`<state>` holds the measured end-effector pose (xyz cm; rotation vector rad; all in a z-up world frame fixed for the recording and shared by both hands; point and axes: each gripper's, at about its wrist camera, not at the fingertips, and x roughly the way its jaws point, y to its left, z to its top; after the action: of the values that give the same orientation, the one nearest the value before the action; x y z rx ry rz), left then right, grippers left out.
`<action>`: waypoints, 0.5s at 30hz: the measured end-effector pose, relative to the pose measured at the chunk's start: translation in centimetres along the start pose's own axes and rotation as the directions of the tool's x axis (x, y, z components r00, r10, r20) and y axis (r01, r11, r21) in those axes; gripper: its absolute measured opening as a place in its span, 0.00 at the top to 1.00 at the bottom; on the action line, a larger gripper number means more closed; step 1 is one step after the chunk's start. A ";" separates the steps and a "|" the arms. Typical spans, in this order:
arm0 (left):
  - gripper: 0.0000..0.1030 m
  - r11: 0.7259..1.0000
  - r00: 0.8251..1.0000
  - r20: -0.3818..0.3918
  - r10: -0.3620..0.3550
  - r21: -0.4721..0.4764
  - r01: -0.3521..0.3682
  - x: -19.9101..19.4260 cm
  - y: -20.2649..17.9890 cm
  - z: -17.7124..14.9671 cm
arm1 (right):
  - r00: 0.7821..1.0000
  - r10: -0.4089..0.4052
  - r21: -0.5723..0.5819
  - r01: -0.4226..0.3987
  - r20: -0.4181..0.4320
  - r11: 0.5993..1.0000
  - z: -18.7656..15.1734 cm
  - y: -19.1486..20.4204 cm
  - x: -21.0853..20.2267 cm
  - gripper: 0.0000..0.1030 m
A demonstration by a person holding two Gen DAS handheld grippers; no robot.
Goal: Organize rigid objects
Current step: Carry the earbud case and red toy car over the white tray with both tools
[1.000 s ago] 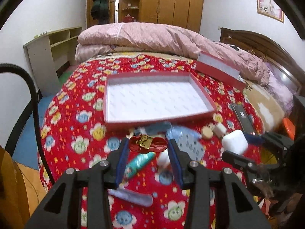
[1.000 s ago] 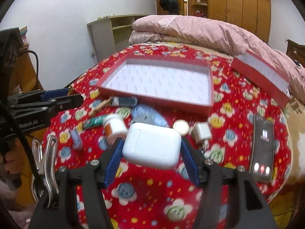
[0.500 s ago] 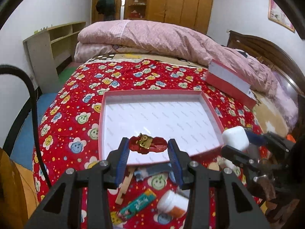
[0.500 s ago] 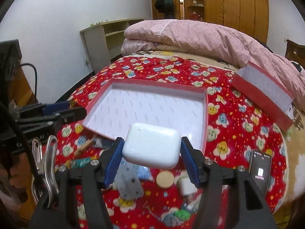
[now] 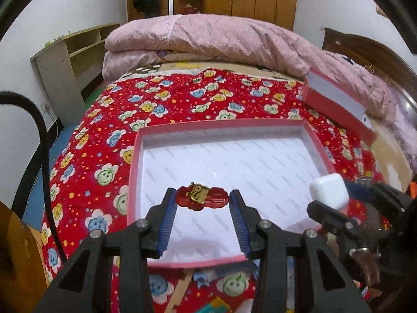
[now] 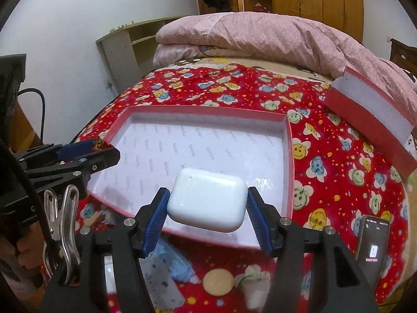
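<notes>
Your left gripper (image 5: 202, 201) is clamped on a small red trinket with a gold charm (image 5: 201, 197), held crosswise between the blue pads. Your right gripper (image 6: 207, 210) is clamped on a white earbud case (image 6: 207, 199), gripped by its two short sides.

Both loads hang above the near part of the shallow red-rimmed tray (image 5: 131, 172), its white floor directly ahead of and below each set of fingers. Judged from this, you are in the carry-and-place step, with both items over the destination and neither set down.

The next move calls for lowering each gripper until its item is close to the tray floor, then parting the jaws. Keep the two grippers apart; the right one sits just to the right of your left fingers.

Loose items remain on the red bedspread (image 6: 338, 161) behind the fingertips, nearer to you, and a phone (image 6: 373, 237) lies to the right.
</notes>
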<state>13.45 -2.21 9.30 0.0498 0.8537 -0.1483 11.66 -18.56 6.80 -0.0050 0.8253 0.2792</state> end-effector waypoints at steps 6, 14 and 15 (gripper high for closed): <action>0.58 1.000 0.999 -0.032 -0.006 -0.006 0.006 2.4 -0.1 0.0 | 1.000 -0.013 0.043 0.013 -0.003 0.999 -0.3 -0.8 2.1 0.41; 0.58 1.000 0.999 -0.050 0.012 0.006 -0.012 4.8 -0.5 0.1 | 0.997 -0.081 0.033 0.081 0.002 0.996 -0.8 -1.1 4.0 0.41; 0.58 1.000 0.998 -0.055 0.011 0.003 -0.011 5.1 -0.5 0.1 | 0.996 -0.087 0.032 0.087 0.003 0.996 -0.8 -1.1 4.1 0.41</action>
<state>16.78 -3.30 5.51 0.0609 0.9080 -0.1382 14.04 -18.73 3.16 -0.0102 0.8226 0.1835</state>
